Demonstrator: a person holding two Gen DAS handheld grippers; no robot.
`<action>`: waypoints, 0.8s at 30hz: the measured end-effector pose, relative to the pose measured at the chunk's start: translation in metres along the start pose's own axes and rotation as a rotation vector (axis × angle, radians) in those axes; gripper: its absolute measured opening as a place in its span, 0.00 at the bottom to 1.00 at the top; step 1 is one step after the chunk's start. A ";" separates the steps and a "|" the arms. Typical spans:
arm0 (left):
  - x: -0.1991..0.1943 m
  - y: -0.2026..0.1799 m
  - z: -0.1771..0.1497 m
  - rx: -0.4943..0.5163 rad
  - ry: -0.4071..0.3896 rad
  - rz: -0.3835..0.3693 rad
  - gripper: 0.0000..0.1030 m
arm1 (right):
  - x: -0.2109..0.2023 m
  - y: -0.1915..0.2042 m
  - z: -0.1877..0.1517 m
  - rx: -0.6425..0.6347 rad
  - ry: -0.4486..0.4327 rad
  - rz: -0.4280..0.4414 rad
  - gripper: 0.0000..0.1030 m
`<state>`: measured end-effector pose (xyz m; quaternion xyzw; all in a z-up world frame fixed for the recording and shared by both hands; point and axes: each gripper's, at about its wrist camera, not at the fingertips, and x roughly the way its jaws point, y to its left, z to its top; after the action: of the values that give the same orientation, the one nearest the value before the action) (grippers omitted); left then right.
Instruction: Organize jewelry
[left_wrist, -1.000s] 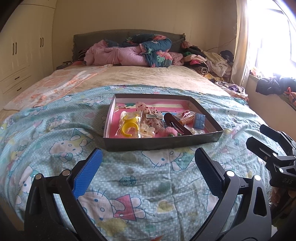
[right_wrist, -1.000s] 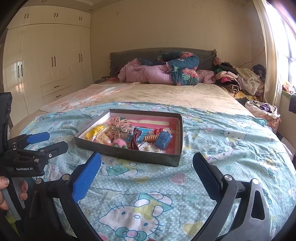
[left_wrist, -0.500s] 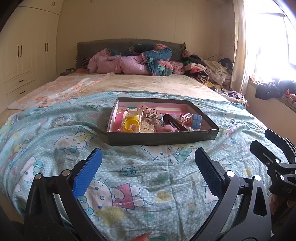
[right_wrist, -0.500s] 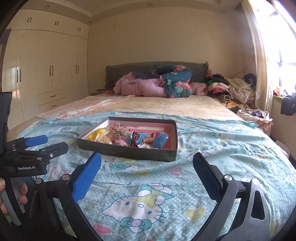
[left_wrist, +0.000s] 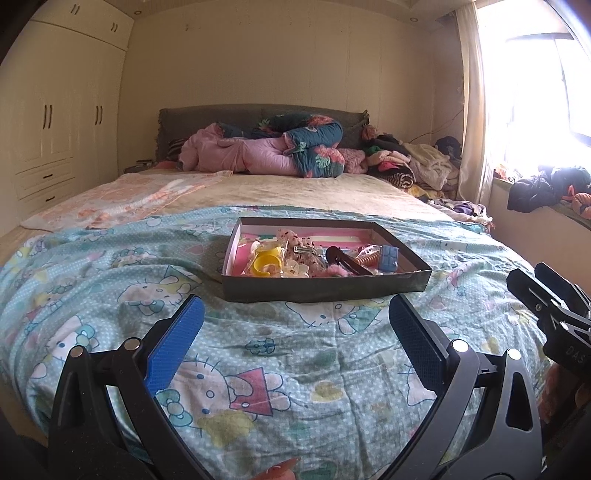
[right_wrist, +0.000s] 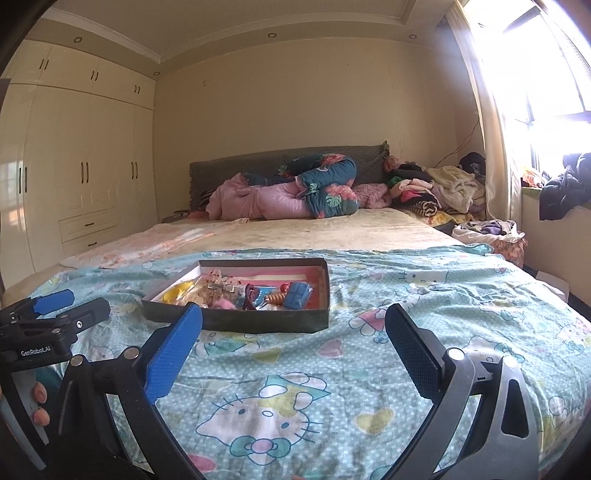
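The left tool (left_wrist: 295, 321) and right tool (right_wrist: 293, 325) are held spread and empty – ready for picking – while the jewelry box (left_wrist: 325, 286) is placed ahead on the bed (left_wrist: 258, 362)

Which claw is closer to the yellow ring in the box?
Left, I think, but only a little. The left claw sits open almost straight in front of the yellow ring. The right claw, also open, sits further to the ring's right. Neither touches the box.
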<state>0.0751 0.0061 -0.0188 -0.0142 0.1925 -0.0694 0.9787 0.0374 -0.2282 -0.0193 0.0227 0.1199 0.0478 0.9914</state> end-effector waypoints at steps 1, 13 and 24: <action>-0.001 -0.001 0.000 0.005 -0.006 0.004 0.89 | 0.000 0.001 -0.001 0.000 0.003 -0.002 0.94; -0.003 -0.001 -0.001 0.006 -0.003 0.011 0.89 | 0.000 0.009 -0.005 -0.021 0.022 0.022 0.94; -0.004 -0.001 0.000 0.008 -0.003 0.010 0.89 | 0.001 0.010 -0.005 -0.026 0.022 0.026 0.94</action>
<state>0.0713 0.0058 -0.0177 -0.0096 0.1908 -0.0651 0.9794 0.0366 -0.2179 -0.0234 0.0108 0.1300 0.0623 0.9895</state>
